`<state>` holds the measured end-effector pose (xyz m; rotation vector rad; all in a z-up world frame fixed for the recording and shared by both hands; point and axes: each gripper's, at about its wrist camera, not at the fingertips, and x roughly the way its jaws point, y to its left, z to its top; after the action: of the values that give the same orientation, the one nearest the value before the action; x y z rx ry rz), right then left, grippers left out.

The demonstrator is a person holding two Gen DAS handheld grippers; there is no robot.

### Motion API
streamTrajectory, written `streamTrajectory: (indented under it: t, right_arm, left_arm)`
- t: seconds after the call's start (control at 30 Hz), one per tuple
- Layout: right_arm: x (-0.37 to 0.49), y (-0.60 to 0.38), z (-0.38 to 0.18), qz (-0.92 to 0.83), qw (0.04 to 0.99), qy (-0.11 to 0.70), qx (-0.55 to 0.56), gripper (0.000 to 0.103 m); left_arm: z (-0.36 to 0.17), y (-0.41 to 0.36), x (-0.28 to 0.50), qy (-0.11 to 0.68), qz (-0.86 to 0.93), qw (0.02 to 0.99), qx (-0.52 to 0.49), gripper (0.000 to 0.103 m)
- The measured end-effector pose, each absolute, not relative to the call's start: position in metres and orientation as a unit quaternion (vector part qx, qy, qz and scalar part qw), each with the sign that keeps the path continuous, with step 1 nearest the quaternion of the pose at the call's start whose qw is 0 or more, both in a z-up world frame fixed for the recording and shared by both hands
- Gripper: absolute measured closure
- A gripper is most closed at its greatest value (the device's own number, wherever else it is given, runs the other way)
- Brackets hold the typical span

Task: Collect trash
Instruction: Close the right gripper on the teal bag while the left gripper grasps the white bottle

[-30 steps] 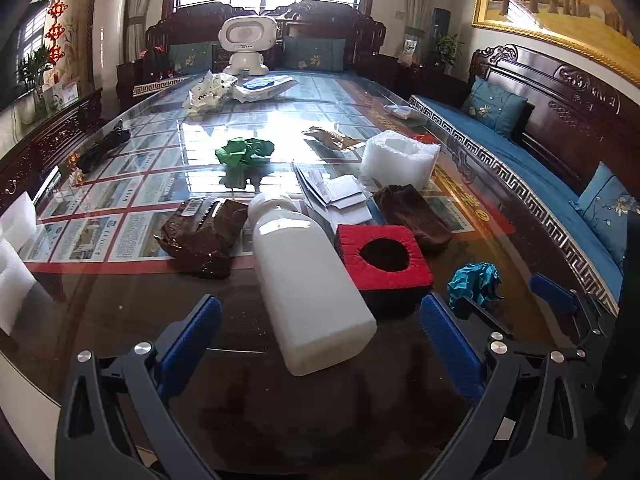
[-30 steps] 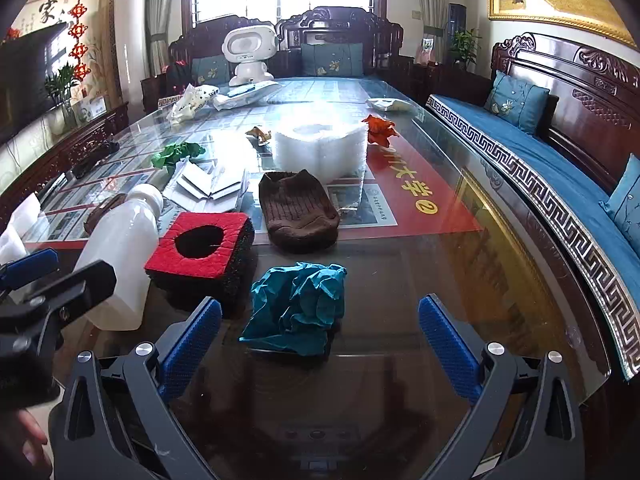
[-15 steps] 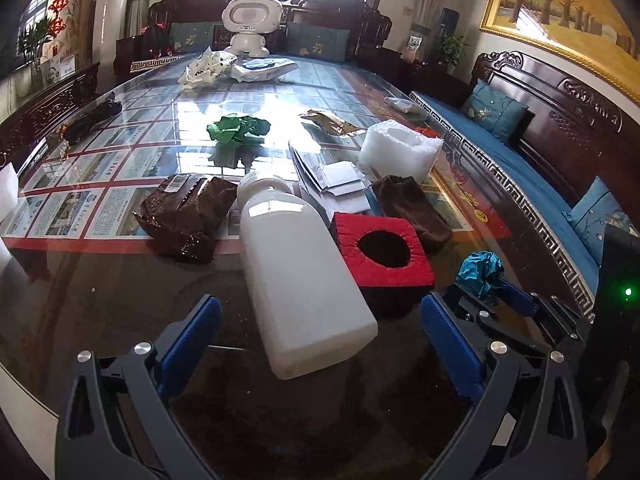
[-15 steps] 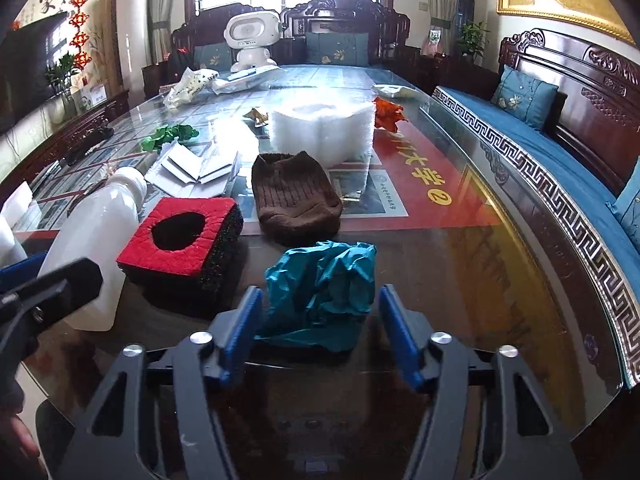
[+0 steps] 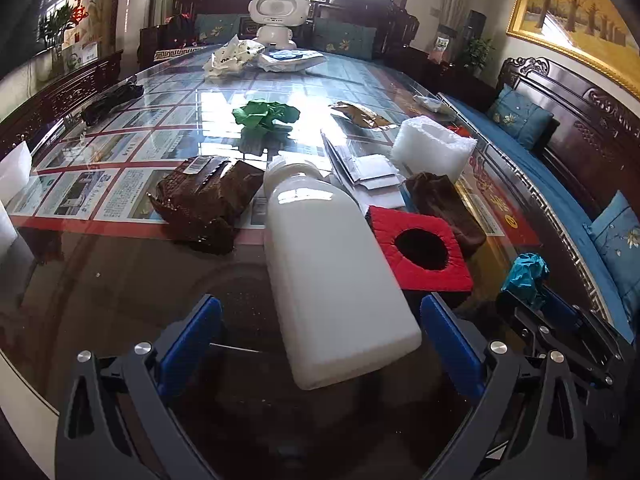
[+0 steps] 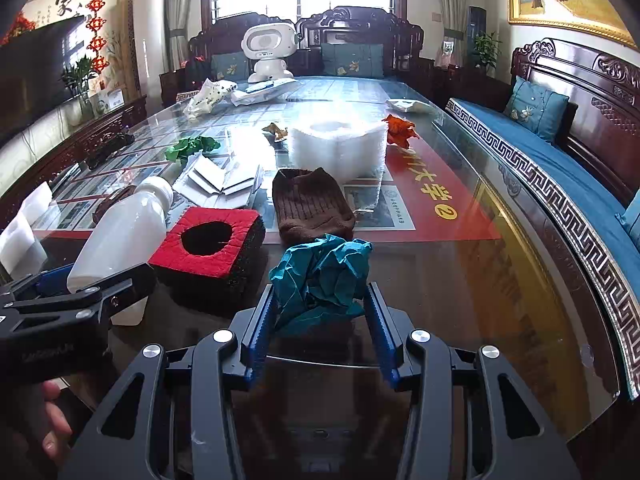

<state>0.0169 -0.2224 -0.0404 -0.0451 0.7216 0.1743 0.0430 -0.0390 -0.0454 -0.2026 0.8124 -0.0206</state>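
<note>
A crumpled teal paper ball sits between the blue pads of my right gripper, which is shut on it at the near edge of the glass table. The ball also shows in the left wrist view. My left gripper is open, its pads either side of the base of a white plastic bottle lying on its side. The bottle also shows in the right wrist view.
Around lie a red-topped black foam block, a brown knit pouch, a brown wrapper, folded white papers, a white foam roll, green paper, orange paper and a toy robot. A blue sofa runs along the right.
My right gripper moved forward and closed its jaws on the teal paper ball. My left gripper edged closer to the white bottle and stayed open.
</note>
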Motion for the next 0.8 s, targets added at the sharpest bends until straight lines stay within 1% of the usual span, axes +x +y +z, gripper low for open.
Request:
streamTrajectory:
  t: [0.33,0.67,0.7,0.73,0.77,0.8]
  right_arm:
    - [0.016,-0.22,-0.039,0.086,0.932,0.351,-0.02,0.059]
    - [0.014,-0.215,-0.04,0.094,0.93,0.354,-0.022,0.059]
    - [0.014,-0.215,-0.04,0.094,0.93,0.354,-0.022,0.059]
    - [0.014,-0.214,-0.04,0.093,0.93,0.354,-0.022,0.059]
    - [0.014,-0.215,-0.04,0.093,0.93,0.354,-0.022,0.059]
    - [0.014,-0.214,-0.04,0.093,0.931,0.353,-0.022,0.059]
  left_arm:
    - [-0.049,-0.023,0.046,0.389,0.016,0.914,-0.115,0.004]
    - [-0.048,-0.028,0.057,0.388,0.019,0.919,-0.074,0.005]
    - [-0.049,-0.029,0.059,0.39,0.019,0.918,-0.07,0.007]
    - [-0.05,-0.03,0.06,0.391,0.019,0.918,-0.067,0.012]
    - [-0.051,-0.031,0.061,0.393,0.02,0.917,-0.062,0.014]
    - [-0.051,-0.032,0.062,0.394,0.019,0.917,-0.059,0.024]
